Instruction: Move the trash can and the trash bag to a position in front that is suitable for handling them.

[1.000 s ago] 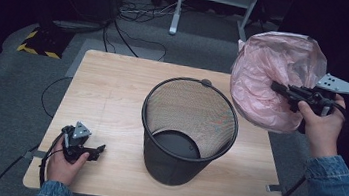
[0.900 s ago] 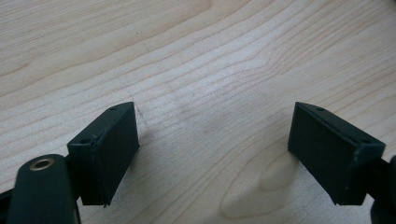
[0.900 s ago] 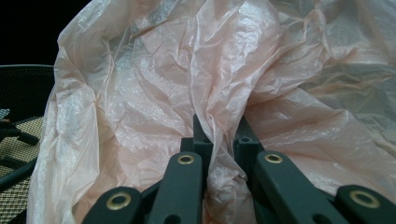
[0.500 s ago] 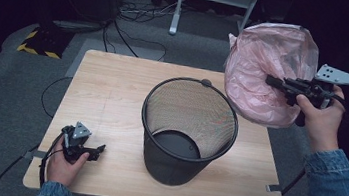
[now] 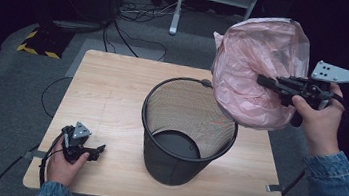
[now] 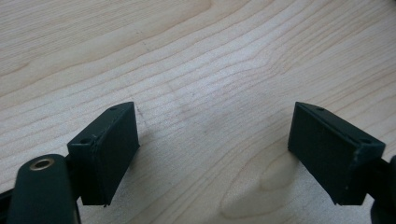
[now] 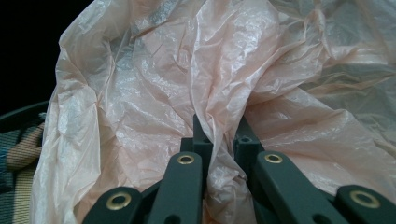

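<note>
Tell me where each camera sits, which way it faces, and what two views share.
High view: above the person's side, looking forward and down at the table, mesh bin, both hands.
Left gripper view: on the left gripper, facing the tabletop; open jaws show.
Right gripper view: on the right gripper, facing the pink bag it pinches.
Shared: bag in high and right gripper views.

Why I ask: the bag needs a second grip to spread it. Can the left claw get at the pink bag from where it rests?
Probably not without moving. The left claw rests open on the table, while the pink bag hangs off the right claw beyond the mesh bin, which stands between them.
</note>
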Motion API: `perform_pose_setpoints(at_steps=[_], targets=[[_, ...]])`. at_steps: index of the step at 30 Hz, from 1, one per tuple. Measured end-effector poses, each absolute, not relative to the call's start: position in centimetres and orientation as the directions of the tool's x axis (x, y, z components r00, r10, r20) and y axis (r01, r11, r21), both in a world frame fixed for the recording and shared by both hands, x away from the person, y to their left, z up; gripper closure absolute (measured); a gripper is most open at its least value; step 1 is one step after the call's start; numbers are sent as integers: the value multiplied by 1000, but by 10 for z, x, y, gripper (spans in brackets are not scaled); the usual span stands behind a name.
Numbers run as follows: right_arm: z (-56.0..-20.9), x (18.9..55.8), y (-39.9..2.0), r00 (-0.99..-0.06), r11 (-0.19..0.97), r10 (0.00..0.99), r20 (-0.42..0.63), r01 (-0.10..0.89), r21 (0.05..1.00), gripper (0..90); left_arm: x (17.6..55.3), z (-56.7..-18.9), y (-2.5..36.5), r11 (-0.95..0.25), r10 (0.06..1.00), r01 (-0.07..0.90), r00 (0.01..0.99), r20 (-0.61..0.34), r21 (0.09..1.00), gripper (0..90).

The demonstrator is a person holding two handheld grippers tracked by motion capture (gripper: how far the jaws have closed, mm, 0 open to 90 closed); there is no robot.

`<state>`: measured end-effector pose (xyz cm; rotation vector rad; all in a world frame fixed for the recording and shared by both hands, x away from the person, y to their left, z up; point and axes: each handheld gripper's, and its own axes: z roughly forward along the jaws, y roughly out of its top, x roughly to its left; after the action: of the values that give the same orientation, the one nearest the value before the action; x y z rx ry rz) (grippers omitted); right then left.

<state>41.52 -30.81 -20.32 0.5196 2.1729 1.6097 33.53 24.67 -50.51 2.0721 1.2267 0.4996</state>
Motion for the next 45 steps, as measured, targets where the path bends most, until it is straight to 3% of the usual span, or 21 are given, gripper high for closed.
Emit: perform_pose_setpoints(at_steps=[21,39,43,45], targets=[[-201,387,-234,-944,317,318,-92,14,948,846,335,-505,247,-334,874,619,486,-12,711,162],[-222,383,-191,-975,393,219,-40,50,918,831,335,-505,247,-334,874,619,486,-12,711,162],[-228,384,-185,-979,429,204,-18,73,900,812,335,-505,247,-334,874,619,486,-12,711,162],[-232,386,-182,-976,455,218,-14,89,886,742,335,-505,247,-334,874,619,486,-12,711,162]])
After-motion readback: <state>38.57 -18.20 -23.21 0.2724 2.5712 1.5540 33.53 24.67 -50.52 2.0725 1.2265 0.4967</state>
